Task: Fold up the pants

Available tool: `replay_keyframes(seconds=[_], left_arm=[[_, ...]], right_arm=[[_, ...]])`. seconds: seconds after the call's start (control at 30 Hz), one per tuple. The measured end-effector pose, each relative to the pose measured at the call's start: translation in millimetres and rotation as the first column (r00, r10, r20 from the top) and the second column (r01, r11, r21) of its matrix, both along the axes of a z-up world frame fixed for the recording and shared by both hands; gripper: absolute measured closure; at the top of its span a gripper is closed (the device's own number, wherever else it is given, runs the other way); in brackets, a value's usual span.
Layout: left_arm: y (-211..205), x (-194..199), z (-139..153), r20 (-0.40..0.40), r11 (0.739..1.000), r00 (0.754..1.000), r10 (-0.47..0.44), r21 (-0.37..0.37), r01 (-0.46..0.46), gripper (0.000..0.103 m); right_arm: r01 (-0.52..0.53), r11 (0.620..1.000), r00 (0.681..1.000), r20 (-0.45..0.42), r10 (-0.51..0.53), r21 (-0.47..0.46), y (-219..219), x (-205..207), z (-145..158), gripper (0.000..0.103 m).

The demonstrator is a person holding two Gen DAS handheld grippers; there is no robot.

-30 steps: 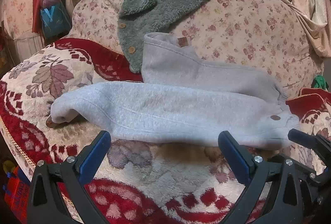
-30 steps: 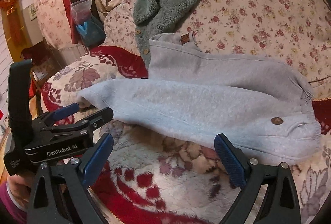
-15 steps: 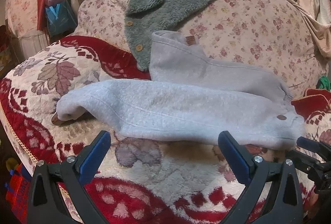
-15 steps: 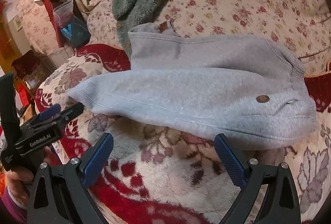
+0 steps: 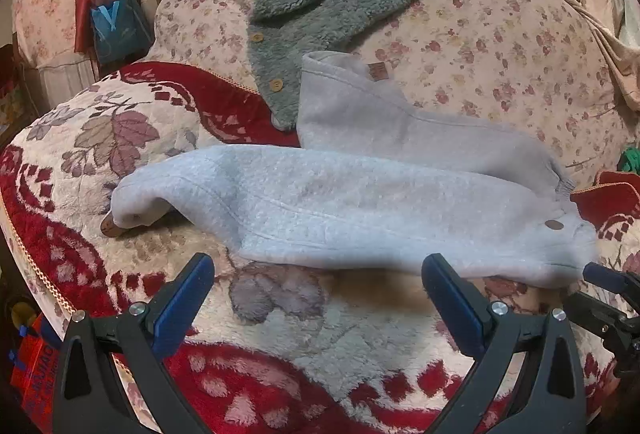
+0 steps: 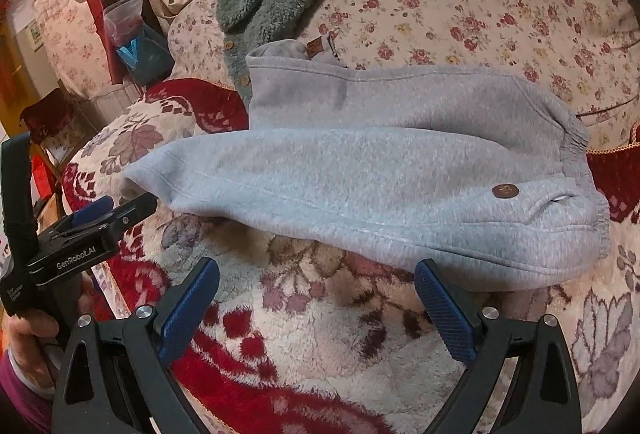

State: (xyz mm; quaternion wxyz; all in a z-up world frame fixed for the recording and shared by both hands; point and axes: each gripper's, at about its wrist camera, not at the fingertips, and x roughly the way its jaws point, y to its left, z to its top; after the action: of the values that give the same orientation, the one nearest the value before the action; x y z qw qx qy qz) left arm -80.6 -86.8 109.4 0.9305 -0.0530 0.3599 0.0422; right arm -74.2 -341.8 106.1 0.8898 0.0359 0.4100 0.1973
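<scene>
Light grey fleece pants lie spread on the sofa seat, waistband to the right, one leg along the seat toward the left, the other leg up against the backrest; they also show in the right wrist view. My left gripper is open and empty, just in front of the near leg's lower edge. My right gripper is open and empty, in front of the pants near the waistband end. The left gripper also shows in the right wrist view, near the near leg's cuff.
A green fleece jacket drapes over the floral backrest above the pants. The seat has a red and cream floral blanket. A plastic bag and clutter stand to the left of the sofa.
Both grippers have shifted slightly; the right one swung toward the waistband end and closer to the pants. The pants have not moved. Both stay open.
</scene>
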Motion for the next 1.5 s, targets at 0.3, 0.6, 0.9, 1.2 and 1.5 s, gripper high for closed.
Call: replay_keyframes(seconds=[0.3,0.6,0.9,1.2,1.5], left_arm=[[29.1,7.6,-7.8,-0.028,0.999,0.999,0.034,-0.017,-0.035,0.0],[92.3,21.4,-18.6,-0.064,0.984,0.986,0.157,-0.07,-0.161,0.0],[132.0,43.7,-44.9,-0.125,0.958,0.967,0.222,-0.158,-0.241,0.0],[137.1,74.4,-58.1,-0.13,0.957,0.966,0.221,-0.163,-0.241,0.0],[143.8,106.6,-76.3,-0.175,0.948,0.975,0.138,-0.262,-0.181,0.079]], right_arm=[[0.001,1.0,1.0,-0.002,-0.001,-0.003,-11.6,6.0,-6.6,0.003],[0.129,0.986,0.984,-0.136,-0.115,0.104,-70.4,11.3,-28.1,0.003],[0.39,0.87,0.901,-0.318,-0.294,0.302,-155.0,25.4,-66.0,0.002],[0.501,0.779,0.856,-0.345,-0.384,0.377,-175.7,58.3,-80.8,0.003],[0.511,0.765,0.852,-0.351,-0.389,0.393,-190.3,75.0,-88.3,0.07]])
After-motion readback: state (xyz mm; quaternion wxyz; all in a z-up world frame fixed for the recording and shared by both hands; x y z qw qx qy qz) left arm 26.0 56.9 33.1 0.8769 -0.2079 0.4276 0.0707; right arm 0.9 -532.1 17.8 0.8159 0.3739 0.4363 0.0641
